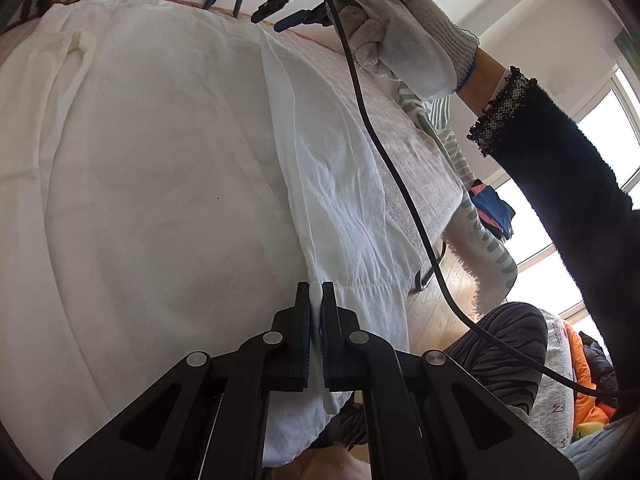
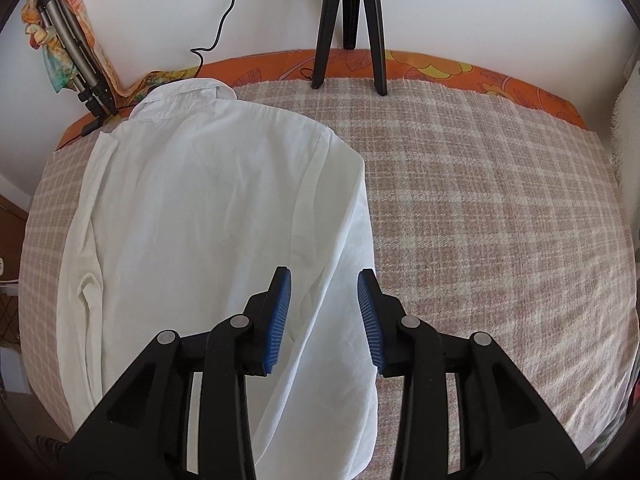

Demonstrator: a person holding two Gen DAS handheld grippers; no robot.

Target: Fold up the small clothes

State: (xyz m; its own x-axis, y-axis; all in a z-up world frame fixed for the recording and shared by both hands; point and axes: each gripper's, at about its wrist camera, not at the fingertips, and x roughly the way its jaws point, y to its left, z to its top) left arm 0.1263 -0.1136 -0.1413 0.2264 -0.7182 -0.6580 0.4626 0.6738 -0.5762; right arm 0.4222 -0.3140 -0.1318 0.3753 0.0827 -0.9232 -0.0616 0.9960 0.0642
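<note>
On the plaid bedcover, a white shirt lies flat.
Left gripper pinches its cuff; only the right-wrist view shows the right gripper spread wide above.

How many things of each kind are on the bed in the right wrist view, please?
White shirt: 1
Black tripod: 1
Folded grey tripod: 1
Checked blanket: 1
Total: 4

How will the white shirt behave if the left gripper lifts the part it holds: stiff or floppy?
Probably floppy: the white shirt looks thin and wrinkled, and it drapes where the left gripper pinches it. Likely light, as one small pinch holds a fold. It may drag on the checked blanket.
</note>
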